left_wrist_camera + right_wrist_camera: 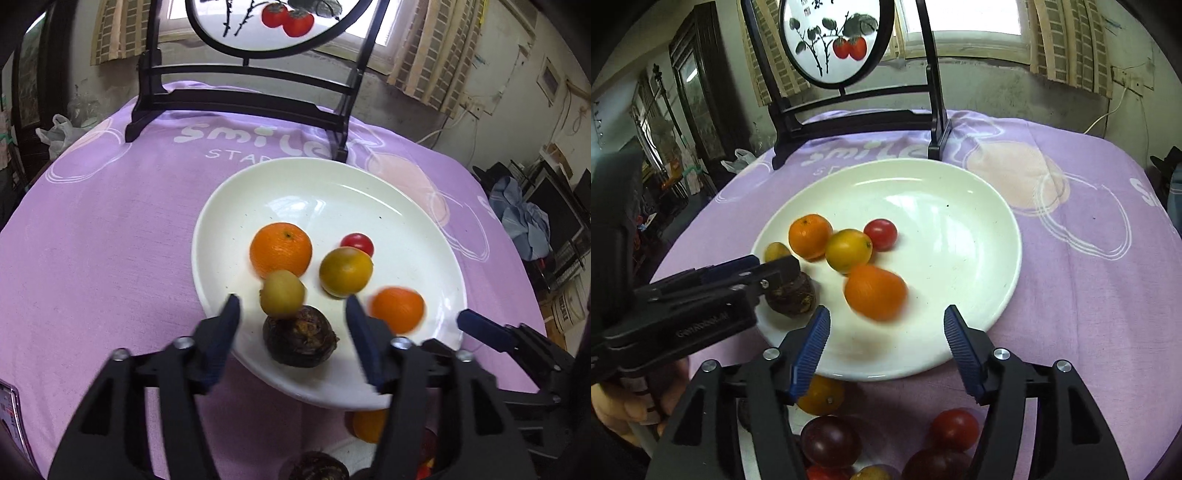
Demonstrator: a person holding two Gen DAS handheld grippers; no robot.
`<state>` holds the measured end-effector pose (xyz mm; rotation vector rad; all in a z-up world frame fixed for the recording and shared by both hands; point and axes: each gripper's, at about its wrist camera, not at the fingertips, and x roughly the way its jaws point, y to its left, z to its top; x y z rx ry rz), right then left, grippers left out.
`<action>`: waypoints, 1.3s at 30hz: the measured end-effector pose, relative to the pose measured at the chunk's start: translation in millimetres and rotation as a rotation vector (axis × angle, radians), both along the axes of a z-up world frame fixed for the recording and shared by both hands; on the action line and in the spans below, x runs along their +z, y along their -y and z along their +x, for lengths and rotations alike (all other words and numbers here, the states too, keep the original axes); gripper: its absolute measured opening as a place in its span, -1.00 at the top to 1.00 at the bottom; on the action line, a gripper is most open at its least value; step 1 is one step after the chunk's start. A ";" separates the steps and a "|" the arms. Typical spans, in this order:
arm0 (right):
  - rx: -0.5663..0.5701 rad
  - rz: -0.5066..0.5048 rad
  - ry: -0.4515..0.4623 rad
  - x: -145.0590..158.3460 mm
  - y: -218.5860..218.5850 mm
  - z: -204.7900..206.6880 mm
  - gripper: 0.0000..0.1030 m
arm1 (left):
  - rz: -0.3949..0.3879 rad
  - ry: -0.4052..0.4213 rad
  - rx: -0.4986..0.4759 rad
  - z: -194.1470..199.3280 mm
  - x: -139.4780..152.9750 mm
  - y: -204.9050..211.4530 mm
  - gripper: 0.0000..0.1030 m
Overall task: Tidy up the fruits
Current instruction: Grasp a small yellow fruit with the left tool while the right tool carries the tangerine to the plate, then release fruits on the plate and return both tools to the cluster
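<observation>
Your left gripper [291, 310] sits closest to the lens, its blue ribbed fingers spread wide over the near rim of the round white ceramic plate [369, 192], pinching nothing. Your right gripper [886, 325] is likewise spread and empty above the plate's near edge.

Six fruits lie on the plate:
- one large orange mandarin [280, 249] toward the left
- one smaller orange mandarin [398, 309], blurred, near the right rim
- one yellow-green citrus [346, 272] in the middle
- one small red cherry tomato [357, 242], partly hidden behind that citrus
- one small yellow-green round fruit [282, 293] touching the large mandarin
- one dark brown wrinkled fruit [300, 336] nearest you, between the left fingers

In the right wrist view the left gripper's body covers part of the brown fruit and the small yellow one.

Below the plate's near edge, a loose cluster of fruit [886, 439] lies on the purple printed tablecloth [1089, 295]: an orange one, red and dark purple tomatoes. Your gripper frames cut most of them off, so the count there is unclear.

One black wooden stand with a round painted screen [834, 40] stands behind the plate.
</observation>
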<state>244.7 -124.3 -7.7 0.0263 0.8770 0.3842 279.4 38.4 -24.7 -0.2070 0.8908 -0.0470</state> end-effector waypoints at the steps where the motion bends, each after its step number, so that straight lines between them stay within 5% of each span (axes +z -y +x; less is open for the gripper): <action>1: -0.002 0.005 0.007 3.0 2.6 -2.6 -0.26 | 0.003 0.007 0.003 -1.5 1.4 -0.3 -0.32; 6: -0.012 0.019 0.015 18.0 16.7 -11.0 -0.30 | 0.011 0.031 0.022 -12.5 9.5 -2.5 -0.66; 15: 0.100 -0.037 0.047 41.0 15.4 -46.9 -0.40 | 0.070 0.040 -0.020 -35.6 19.9 8.7 -0.84; 26: 0.167 -0.150 0.005 8.5 63.3 -113.7 -0.43 | 0.102 0.072 -0.183 -101.8 17.7 28.2 -0.89; 32: 0.062 -0.172 -0.047 -17.4 93.5 -106.5 -0.43 | 0.124 0.001 -0.206 -114.3 -5.0 33.3 -0.91; 39: 0.106 -0.234 -0.059 -38.1 77.1 -104.3 -0.43 | 0.125 0.004 -0.231 -116.5 -5.6 35.5 -0.91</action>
